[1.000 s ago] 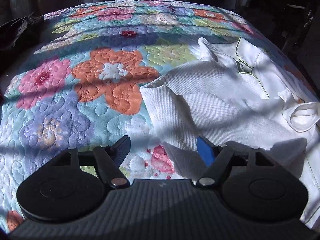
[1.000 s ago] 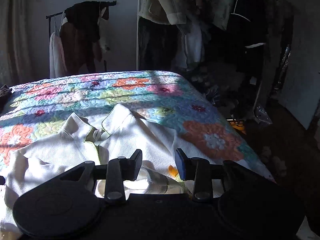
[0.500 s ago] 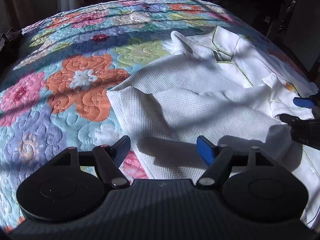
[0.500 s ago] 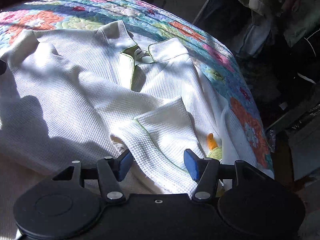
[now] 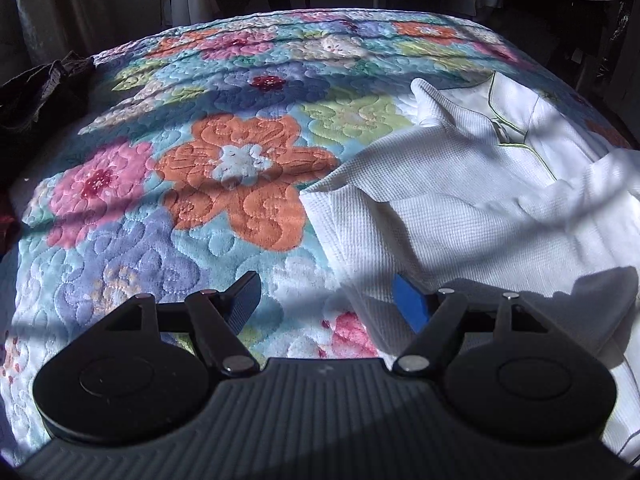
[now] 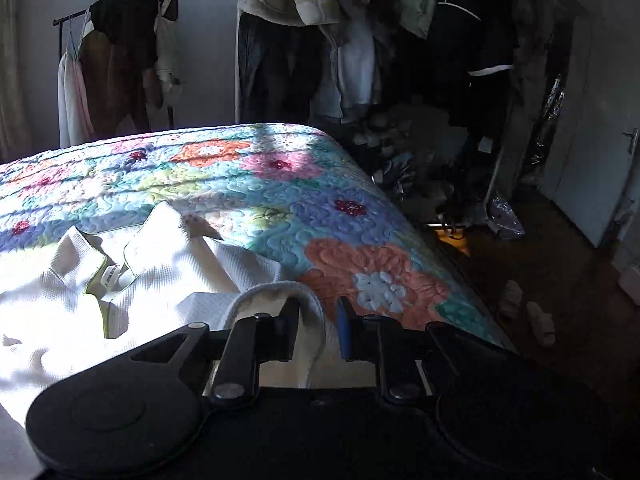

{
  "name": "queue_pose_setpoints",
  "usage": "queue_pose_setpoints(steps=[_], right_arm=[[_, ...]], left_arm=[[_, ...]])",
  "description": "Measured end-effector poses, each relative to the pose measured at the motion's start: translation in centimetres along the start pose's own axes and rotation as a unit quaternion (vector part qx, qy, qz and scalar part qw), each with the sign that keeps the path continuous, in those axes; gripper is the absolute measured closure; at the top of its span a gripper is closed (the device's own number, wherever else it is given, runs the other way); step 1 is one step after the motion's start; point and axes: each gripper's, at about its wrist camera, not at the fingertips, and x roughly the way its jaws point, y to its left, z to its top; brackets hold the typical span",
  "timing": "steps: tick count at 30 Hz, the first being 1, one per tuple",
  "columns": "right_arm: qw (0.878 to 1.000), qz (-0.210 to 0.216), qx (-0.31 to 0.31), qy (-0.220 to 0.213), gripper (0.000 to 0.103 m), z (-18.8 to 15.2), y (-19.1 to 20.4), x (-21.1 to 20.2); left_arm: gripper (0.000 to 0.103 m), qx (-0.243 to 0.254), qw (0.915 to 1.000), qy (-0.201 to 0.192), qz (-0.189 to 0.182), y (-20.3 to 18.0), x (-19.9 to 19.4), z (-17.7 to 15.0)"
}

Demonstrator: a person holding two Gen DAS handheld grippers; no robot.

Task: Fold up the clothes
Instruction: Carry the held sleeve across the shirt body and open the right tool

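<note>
A white waffle-knit shirt (image 5: 460, 208) with a green-trimmed collar lies spread on the flowered quilt (image 5: 200, 200). My left gripper (image 5: 326, 292) hovers open over the shirt's left edge, its blue pad above the fabric and nothing between the fingers. In the right wrist view the shirt (image 6: 160, 280) lies at lower left. Its sleeve cuff (image 6: 276, 290) loops over the left finger of my right gripper (image 6: 318, 320). The jaws are opening, with the cuff's edge between them and a gap showing beside the blue pad.
A dark garment (image 5: 40, 92) lies at the quilt's far left. The bed's right edge (image 6: 440, 264) drops to a dim floor with slippers (image 6: 536, 312). A clothes rack (image 6: 120, 60) and hanging clothes (image 6: 360, 40) stand behind the bed, a door (image 6: 600, 160) at right.
The right gripper swung from looking down at the sleeve to looking across the bed, and the cuff now hangs over its left finger. It has left the left wrist view.
</note>
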Motion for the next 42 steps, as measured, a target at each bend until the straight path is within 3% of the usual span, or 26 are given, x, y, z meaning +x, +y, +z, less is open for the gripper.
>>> queue_pose_setpoints(steps=[5, 7, 9, 13, 14, 16, 17, 19, 21, 23, 25, 27, 30, 32, 34, 36, 38, 41, 42], right_arm=[[0.997, -0.057, 0.055, 0.022, 0.063, -1.3, -2.0, 0.3], [0.998, -0.021, 0.062, 0.005, 0.062, -1.6, -2.0, -0.8], [0.998, 0.042, 0.051, 0.001, 0.06, -1.9, -1.4, -1.6], [0.993, 0.091, -0.068, 0.027, 0.047, -2.4, 3.1, -1.2], [0.991, 0.079, -0.098, 0.033, 0.049, -2.7, 4.1, -0.7], [0.992, 0.044, -0.116, 0.036, 0.096, -2.7, 4.6, 0.5], [0.993, 0.026, -0.111, 0.032, 0.102, -2.5, 4.3, 0.9], [0.996, -0.031, -0.08, -0.015, 0.102, -1.7, 2.6, 0.5], [0.997, -0.064, -0.035, -0.039, 0.095, -1.0, 0.6, 0.1], [0.998, -0.055, 0.013, -0.023, 0.088, -0.9, -1.0, 0.3], [0.997, -0.073, -0.001, -0.016, 0.082, -1.6, -1.1, 0.4], [0.995, -0.096, -0.034, -0.018, 0.065, -2.1, -0.4, 0.2], [0.993, -0.097, -0.056, -0.046, 0.06, -2.0, 1.0, -1.6], [0.996, -0.05, -0.051, -0.057, 0.059, -1.4, 2.1, -2.9], [0.997, 0.043, -0.038, -0.043, 0.055, -0.9, 3.7, -3.8], [0.988, 0.154, -0.028, -0.014, 0.053, -0.8, 5.6, -4.4], [0.971, 0.237, -0.032, 0.012, 0.052, -0.8, 7.6, -4.6], [0.954, 0.29, -0.063, 0.038, 0.047, -0.4, 10.4, -4.4], [0.953, 0.287, -0.082, 0.042, 0.044, -0.2, 11.4, -4.1]], left_arm=[[0.03, -0.023, 0.9997, 0.003, 0.01, 1.0, 0.2, -0.4], [0.03, -0.032, 0.9995, 0.0, -0.002, 1.1, 0.1, -0.5], [0.03, -0.032, 0.9994, -0.005, -0.013, 0.6, -0.1, -0.4], [0.03, -0.026, 0.9992, -0.011, -0.029, -0.9, -0.2, -0.3], [0.029, -0.024, 0.9992, -0.011, -0.03, -1.2, -0.2, -0.4], [0.029, -0.022, 0.9993, -0.01, -0.029, -1.6, -0.2, -0.5], [0.029, -0.022, 0.9993, -0.01, -0.027, -1.6, -0.3, -0.6], [0.029, -0.026, 0.9994, -0.008, -0.02, -1.3, -0.3, -1.0], [0.029, -0.03, 0.9995, -0.003, -0.013, -0.6, -0.2, -1.3], [0.029, -0.033, 0.9994, 0.001, -0.005, 0.1, -0.1, -1.5], [0.029, -0.038, 0.9993, 0.003, 0.003, 0.8, -0.1, -1.7], [0.029, -0.048, 0.9988, 0.004, 0.005, 1.5, -0.2, -1.7], [0.029, -0.054, 0.9985, 0.0, 0.006, 2.2, -0.6, -1.7], [0.029, -0.053, 0.9985, 0.0, 0.01, 2.6, -0.8, -1.6], [0.029, -0.053, 0.9985, -0.003, 0.014, 3.0, -1.1, -1.5], [0.029, -0.049, 0.9987, -0.004, 0.013, 3.2, -1.3, -1.3], [0.029, -0.032, 0.9995, -0.007, 0.0, 3.1, -1.4, -0.7], [0.029, 0.02, 0.9991, -0.019, -0.033, 2.0, -1.5, 0.9], [0.029, 0.041, 0.9978, -0.025, -0.046, 1.4, -1.3, 1.4]])
